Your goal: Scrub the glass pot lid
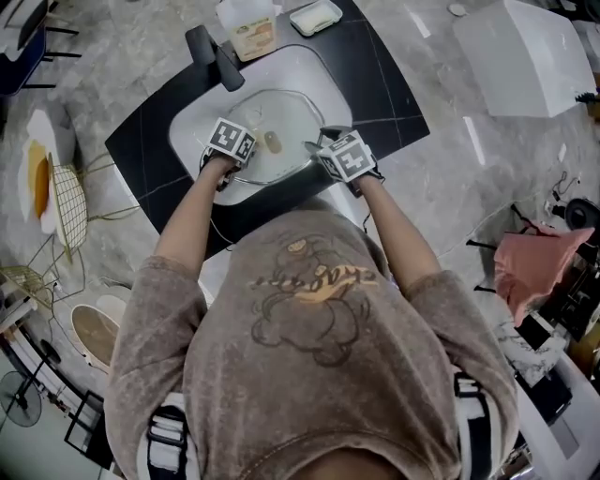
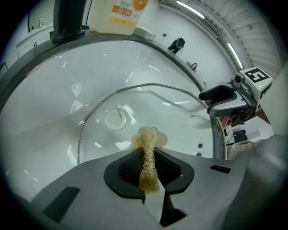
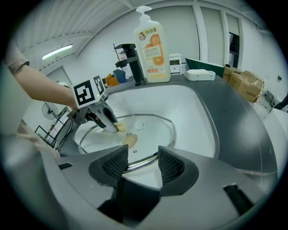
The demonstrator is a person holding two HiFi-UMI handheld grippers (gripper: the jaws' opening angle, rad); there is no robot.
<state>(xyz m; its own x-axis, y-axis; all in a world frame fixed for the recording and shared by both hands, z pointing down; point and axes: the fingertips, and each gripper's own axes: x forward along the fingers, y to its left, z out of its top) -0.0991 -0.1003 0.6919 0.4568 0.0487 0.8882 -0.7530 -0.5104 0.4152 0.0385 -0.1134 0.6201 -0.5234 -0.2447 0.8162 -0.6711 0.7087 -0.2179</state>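
Inspected from overhead and along both tools. Found a black desk (image 1: 384, 94) on a pale grey stone-pattern floor (image 1: 141, 56), with a white sink (image 1: 314, 80) let into it. Noted at the sink's far rim a black faucet (image 1: 214, 56), an orange-labelled soap bottle (image 1: 248, 28) just beside it and a white dish (image 1: 316, 17) further right. Recorded around the desk a gold wire rack (image 1: 70, 206) at left, a white box (image 1: 525, 56) at upper right and a pink cloth (image 1: 534, 267) at right.

Located the glass lid (image 1: 281, 117) lying in the sink basin, between the two tools. Judged it clear glass with a bright metal rim and a beige piece near its middle. Found the left tool (image 2: 148, 157) pressed together on a yellowish mesh scrubber (image 2: 146, 137), with the scrubber's tuft down at the glass beside the beige piece. Found the right tool (image 3: 140, 166) spread wide at the lid's near edge, with the metal rim running across the gap between its pads.
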